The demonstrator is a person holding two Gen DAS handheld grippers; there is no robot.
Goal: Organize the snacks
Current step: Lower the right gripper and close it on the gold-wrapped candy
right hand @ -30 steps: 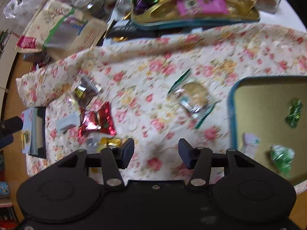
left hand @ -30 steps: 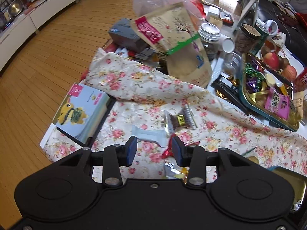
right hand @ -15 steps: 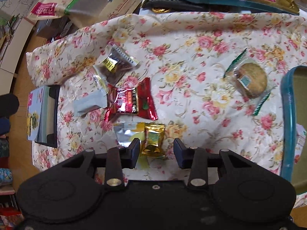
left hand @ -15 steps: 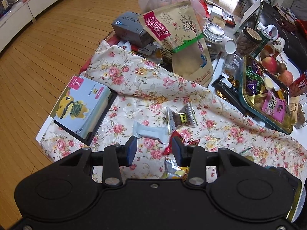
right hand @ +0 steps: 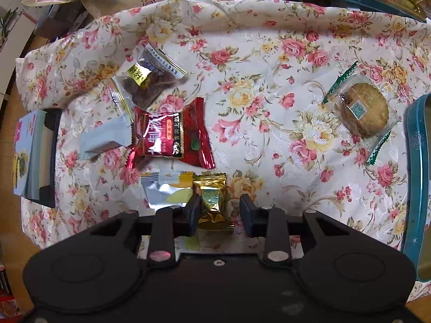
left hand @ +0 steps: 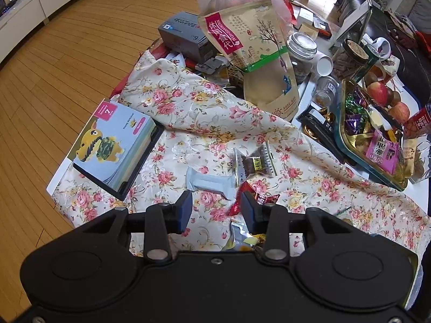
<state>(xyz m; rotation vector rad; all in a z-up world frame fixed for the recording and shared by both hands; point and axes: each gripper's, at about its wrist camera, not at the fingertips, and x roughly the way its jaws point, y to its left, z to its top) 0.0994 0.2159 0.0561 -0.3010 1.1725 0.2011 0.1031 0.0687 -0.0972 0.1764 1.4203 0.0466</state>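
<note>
Your right claw point(right hand: 220, 211) sits low over the floral cloth point(right hand: 269, 53) on the bench, jaws parted wide, with the small gold foil candy packet point(right hand: 212, 196) lying between them; its left finger point(right hand: 192, 214) appears to touch the packet's edge, the right one stands clear. Just left of the gold packet lies a silver-and-yellow sachet point(right hand: 167, 191), and above both a red foil snack packet point(right hand: 169, 137). A pale grey wrapped bar point(right hand: 105, 137) and a clear packet with a dark brown sweet point(right hand: 145, 79) lie beside the red one. A round biscuit in a clear green-edged wrapper point(right hand: 361, 113) rests well apart to the right, near the rim of a teal tin point(right hand: 416, 161). Your left claw point(left hand: 215, 210) hangs above the same cloth, jaws wide, gripping nothing, with the grey bar point(left hand: 210, 181) just ahead. A blue picture-book box point(left hand: 113, 145) lies at the cloth's left edge.
</note>
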